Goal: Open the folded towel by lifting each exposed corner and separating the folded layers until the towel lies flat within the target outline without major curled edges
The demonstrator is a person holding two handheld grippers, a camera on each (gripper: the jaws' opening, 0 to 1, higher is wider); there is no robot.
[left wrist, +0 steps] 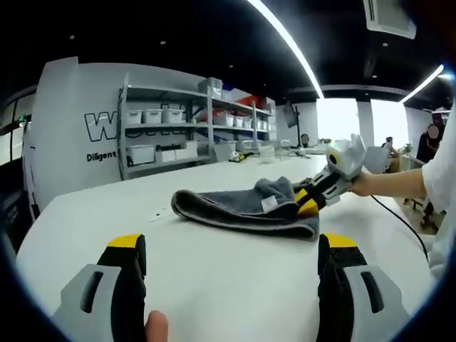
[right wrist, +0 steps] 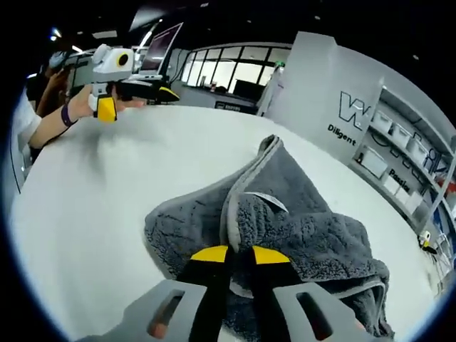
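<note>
Left gripper jaws spread wide, right gripper jaws closed together, apparently pinching cloth

**Hidden and cut-off parts at this moment**

In the right gripper view, the right claw has its yellow tips pressed together into the grey towel, and the fabric between them is hidden. The lower right part of the towel runs out of the frame. The small label on the towel is too small to read.

In the left gripper view, the left claw is cut off at the bottom edge. The far side of the towel lies behind its own raised fold. The wall lettering at the upper left is partly covered by the shelf. The contents of the shelf bins are too small to tell. The person's sleeve is cut by the right edge.
</note>
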